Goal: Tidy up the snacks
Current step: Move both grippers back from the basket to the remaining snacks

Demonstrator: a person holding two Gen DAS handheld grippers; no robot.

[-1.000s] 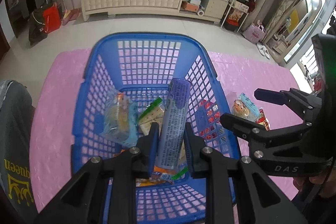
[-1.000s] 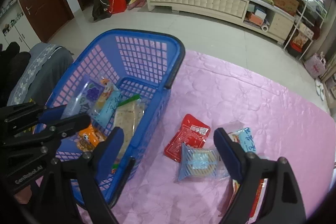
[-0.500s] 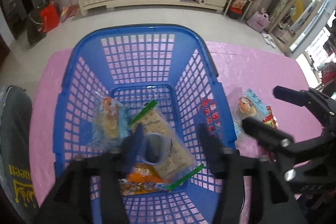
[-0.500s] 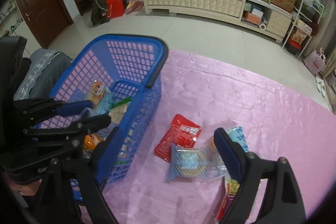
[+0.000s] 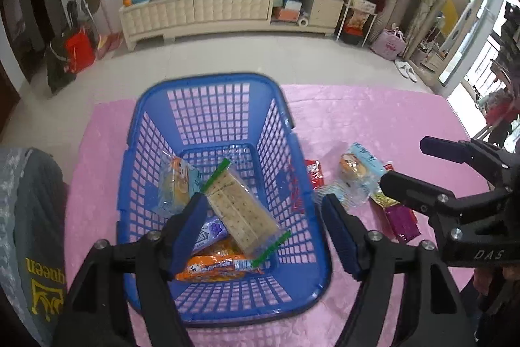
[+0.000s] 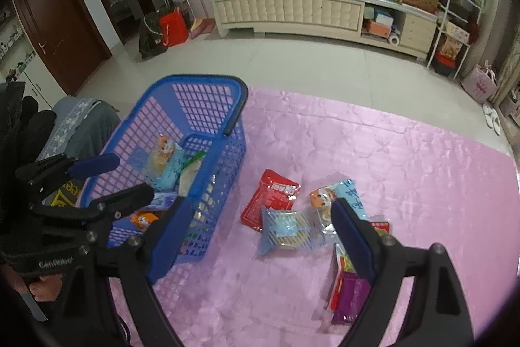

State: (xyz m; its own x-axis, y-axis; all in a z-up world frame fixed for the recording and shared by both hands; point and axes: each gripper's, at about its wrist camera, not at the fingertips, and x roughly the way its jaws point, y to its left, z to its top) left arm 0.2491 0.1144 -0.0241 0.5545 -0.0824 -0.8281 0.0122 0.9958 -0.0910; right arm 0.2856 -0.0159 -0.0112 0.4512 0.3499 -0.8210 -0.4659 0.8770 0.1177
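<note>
A blue plastic basket [image 5: 294,145] stands on the pink cloth [image 5: 357,119] and holds a cracker pack [image 5: 242,217], a purple tube snack [image 5: 211,231], an orange pack [image 5: 211,265] and a light blue bun pack [image 5: 177,184]. My left gripper [image 5: 263,230] is open and empty above the basket's near end. My right gripper [image 6: 260,236] is open and empty above loose snacks: a red pack [image 6: 271,195], a blue wafer pack [image 6: 286,231], a light blue bun pack [image 6: 338,197] and a purple pack [image 6: 351,298]. The basket also shows in the right wrist view [image 6: 208,86].
A grey jacket on a chair [image 5: 26,217] lies left of the basket. A white low cabinet [image 5: 227,12] and shelves [image 5: 360,5] stand far across the tiled floor. The cloth stretches on to the right [image 6: 422,171].
My left gripper opened and let go of the purple tube snack, which now lies in the basket. The left gripper then rose and drew back. My right gripper stayed open and also pulled back.
</note>
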